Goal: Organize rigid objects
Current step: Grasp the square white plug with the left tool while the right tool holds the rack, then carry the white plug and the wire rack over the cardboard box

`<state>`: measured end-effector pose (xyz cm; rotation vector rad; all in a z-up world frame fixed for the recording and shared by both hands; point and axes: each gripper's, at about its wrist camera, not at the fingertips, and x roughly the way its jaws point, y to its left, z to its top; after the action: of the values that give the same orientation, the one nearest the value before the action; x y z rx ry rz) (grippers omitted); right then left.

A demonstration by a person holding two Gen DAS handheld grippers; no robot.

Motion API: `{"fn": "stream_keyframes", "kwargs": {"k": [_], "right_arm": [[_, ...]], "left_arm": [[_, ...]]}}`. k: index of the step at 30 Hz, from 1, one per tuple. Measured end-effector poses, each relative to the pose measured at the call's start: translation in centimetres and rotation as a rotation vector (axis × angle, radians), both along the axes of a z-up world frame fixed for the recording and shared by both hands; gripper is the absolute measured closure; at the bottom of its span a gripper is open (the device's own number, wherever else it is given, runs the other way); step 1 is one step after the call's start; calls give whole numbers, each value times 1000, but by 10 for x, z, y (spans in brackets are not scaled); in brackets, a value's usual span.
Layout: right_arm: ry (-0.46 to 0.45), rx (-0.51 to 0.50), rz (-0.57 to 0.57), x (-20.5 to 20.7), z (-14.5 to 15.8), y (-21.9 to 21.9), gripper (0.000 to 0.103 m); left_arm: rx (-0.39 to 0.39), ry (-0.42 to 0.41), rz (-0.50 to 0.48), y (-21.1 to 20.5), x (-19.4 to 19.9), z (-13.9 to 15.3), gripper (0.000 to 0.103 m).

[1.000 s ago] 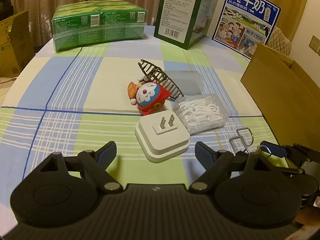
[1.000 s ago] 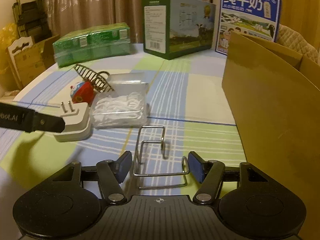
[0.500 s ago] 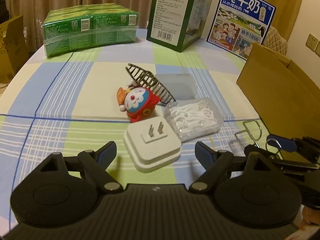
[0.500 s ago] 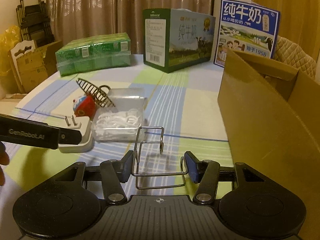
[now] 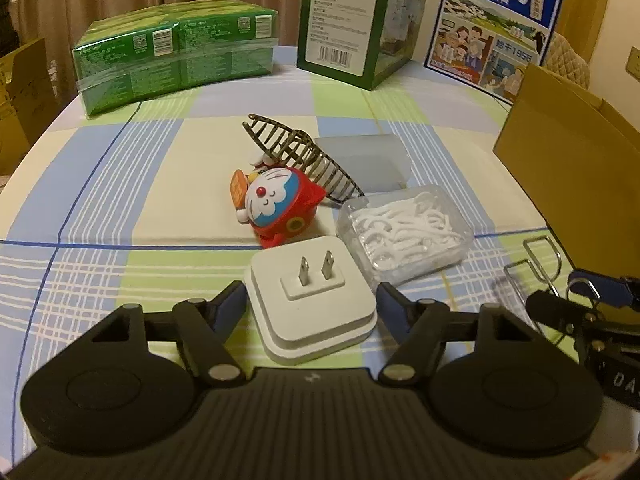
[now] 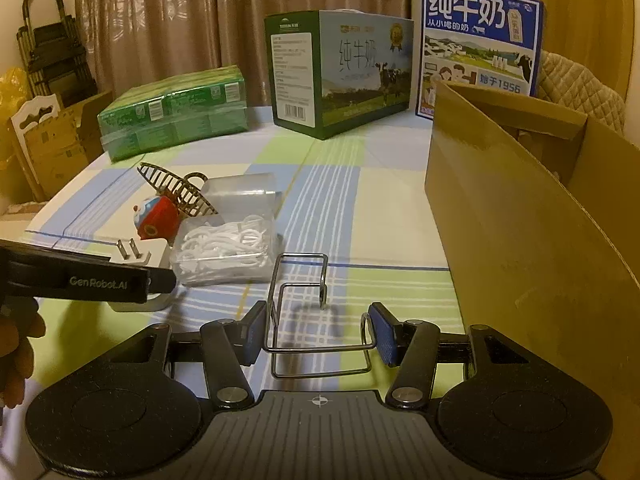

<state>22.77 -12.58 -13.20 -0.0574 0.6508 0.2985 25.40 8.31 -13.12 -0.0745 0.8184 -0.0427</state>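
Left gripper [image 5: 312, 306] straddling plug adapter [image 5: 310, 296], floss box [image 5: 404, 230] beside

Both grippers' jaws spread apart

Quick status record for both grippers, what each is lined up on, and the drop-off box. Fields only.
left gripper: open, fingers either side of the white plug adapter, not visibly clamped
right gripper: open around the wire rack; contact unclear
wire rack: low over the checked tablecloth; lift unclear
cardboard box: open top, right of the rack
other loose items: Doraemon toy, floss pick box, dark hair clip
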Motion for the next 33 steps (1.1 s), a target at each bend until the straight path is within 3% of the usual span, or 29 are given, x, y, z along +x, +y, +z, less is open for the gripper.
{"fn": "stream_keyframes", "kwargs": {"k": [6,11,15,24,33], "right_arm": [[8,26,-11,-2,2,-4,52],[9,42,-11,-2,4,-2,52],[13,52,-18,-1,3,-4,52],[23,61,-15,-1,2,-4,52],[16,66,-3,-3,6,-3,52]], "left_arm": [[7,45,-21,7,-28,9,47],[13,4,-15,10,-29,13,43],[22,15,-34,5,-21,8,39],[67,44,-54,-1,-11,-2,43],[30,21,-56,-3,-23,9,43]]}}
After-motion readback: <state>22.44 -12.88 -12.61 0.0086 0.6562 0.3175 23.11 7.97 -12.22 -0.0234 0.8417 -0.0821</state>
